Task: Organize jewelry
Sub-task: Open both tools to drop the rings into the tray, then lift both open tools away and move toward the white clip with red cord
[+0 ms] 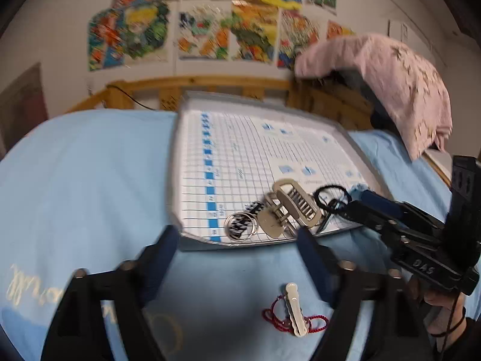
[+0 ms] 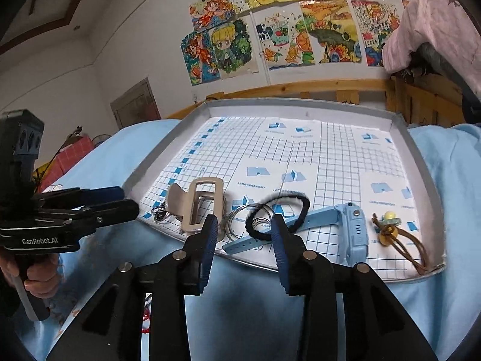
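Observation:
A shallow grey tray (image 2: 421, 162) with a grid sheet lies on the blue bedspread. In it lie a beige claw hair clip (image 2: 200, 204), silver bangles (image 2: 240, 219), a black hair tie (image 2: 278, 213), a blue watch (image 2: 351, 228) and a brown cord with yellow beads (image 2: 390, 230). My right gripper (image 2: 243, 225) is open and empty at the tray's near edge, before the bangles. My left gripper (image 1: 237, 237) is open and empty over the bedspread. Below it lie a cream hair clip (image 1: 296, 310) and a red cord (image 1: 279, 320). The claw clip (image 1: 296, 203) and a patterned ring (image 1: 240, 225) show in the left wrist view.
A wooden bed rail (image 2: 300, 88) runs behind the tray. A pink cloth (image 1: 390, 84) hangs over the wooden post at the right. Drawings (image 2: 270, 30) cover the wall. The right gripper's body (image 1: 421, 234) reaches in from the right in the left wrist view.

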